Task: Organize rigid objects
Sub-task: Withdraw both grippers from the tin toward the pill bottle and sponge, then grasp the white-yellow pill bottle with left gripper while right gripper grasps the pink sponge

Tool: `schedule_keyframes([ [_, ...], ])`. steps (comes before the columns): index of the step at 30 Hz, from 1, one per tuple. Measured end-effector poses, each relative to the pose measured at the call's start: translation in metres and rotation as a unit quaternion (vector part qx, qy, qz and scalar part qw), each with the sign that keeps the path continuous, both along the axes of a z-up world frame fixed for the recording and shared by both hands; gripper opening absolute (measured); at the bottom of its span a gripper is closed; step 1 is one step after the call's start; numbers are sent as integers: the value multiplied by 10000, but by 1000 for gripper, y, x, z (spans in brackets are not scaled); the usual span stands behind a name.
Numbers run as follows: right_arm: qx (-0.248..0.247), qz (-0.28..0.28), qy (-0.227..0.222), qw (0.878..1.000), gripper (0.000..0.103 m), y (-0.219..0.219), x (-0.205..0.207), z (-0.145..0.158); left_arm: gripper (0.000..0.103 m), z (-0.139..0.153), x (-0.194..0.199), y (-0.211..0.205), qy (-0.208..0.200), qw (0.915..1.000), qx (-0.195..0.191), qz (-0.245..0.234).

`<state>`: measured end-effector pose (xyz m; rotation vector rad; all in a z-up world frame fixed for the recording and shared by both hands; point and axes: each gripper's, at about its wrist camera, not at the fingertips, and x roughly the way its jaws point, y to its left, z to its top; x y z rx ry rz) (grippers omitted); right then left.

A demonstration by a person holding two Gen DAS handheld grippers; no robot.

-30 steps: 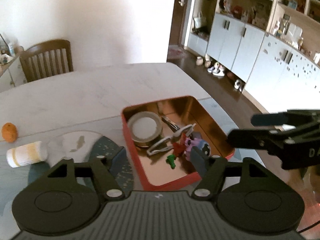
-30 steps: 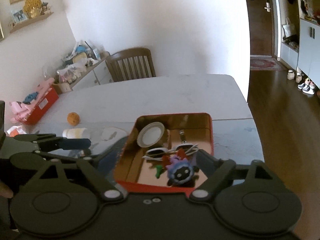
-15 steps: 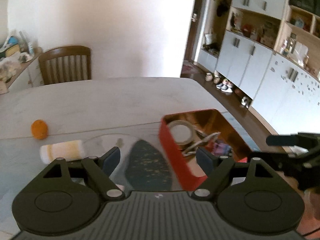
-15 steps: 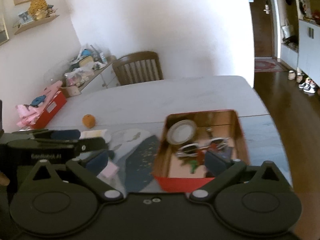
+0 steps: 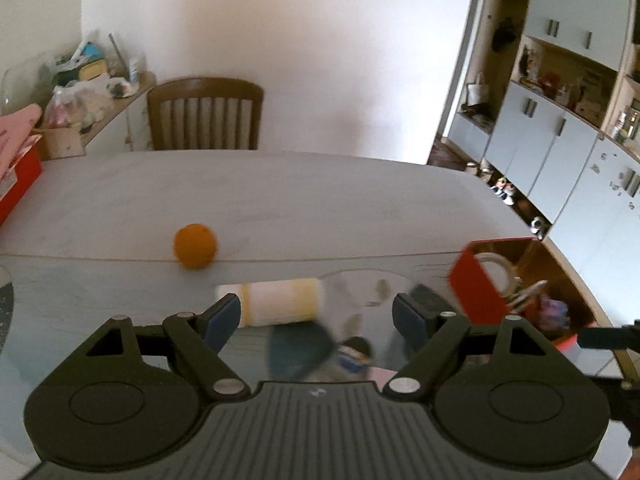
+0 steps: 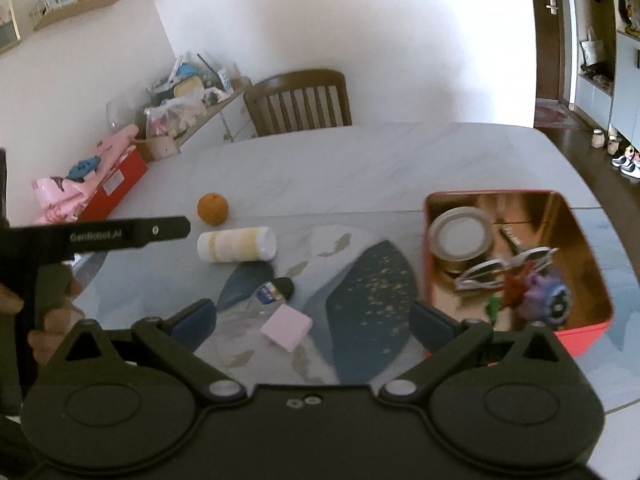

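Nearest in the right wrist view, the right gripper hangs above the table with its jaws spread wide and nothing between them; the pink block lies almost under the gap, flat on the patterned mat. Just beyond it lies a small dark-capped bottle, tipped on its side. The left gripper is likewise wide apart and empty, and in its own view the white-and-yellow cylinder lies crosswise just ahead of its fingertips, with the blurred bottle nearer in.

The step in hand looks like fetching the next loose item. For the cylinder, the left jaws should straddle its short width, not its length, and close at mid-body so it cannot roll off toward the orange just behind it. For the pink block, come straight down and pinch two opposite flat sides.

Off to the right stands the red tin, already holding a tape roll, sunglasses and a purple toy; the free room seems to be along its far wall, so release there, low
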<state>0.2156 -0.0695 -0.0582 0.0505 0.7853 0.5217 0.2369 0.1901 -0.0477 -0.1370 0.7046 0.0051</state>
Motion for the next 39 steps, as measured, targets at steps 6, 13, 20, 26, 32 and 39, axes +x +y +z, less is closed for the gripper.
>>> schedule_keyframes([
  [6, -265, 224, 68, 9994, 101, 42, 5, -19, 83, -25, 18, 31, 221, 9997, 77, -8],
  [13, -716, 534, 228, 9957, 97, 73, 19, -46, 83, -53, 44, 42, 272, 9978, 279, -528],
  [20, -1014, 734, 399, 9913, 93, 84, 33, -69, 83, -75, 71, 47, 334, 9936, 366, -1012],
  [26, -1197, 997, 430, 9869, 90, 91, 41, -77, 83, -83, 89, 50, 222, 9891, 435, -1391],
  [32, -1319, 1342, 468, 9810, 88, 95, 49, -84, 83, -91, 110, 49, 329, 9848, 202, -1692],
  [39, -1678, 1825, 303, 9683, 79, 107, 51, -93, 83, -105, 120, 42, 580, 9759, 203, -2094],
])
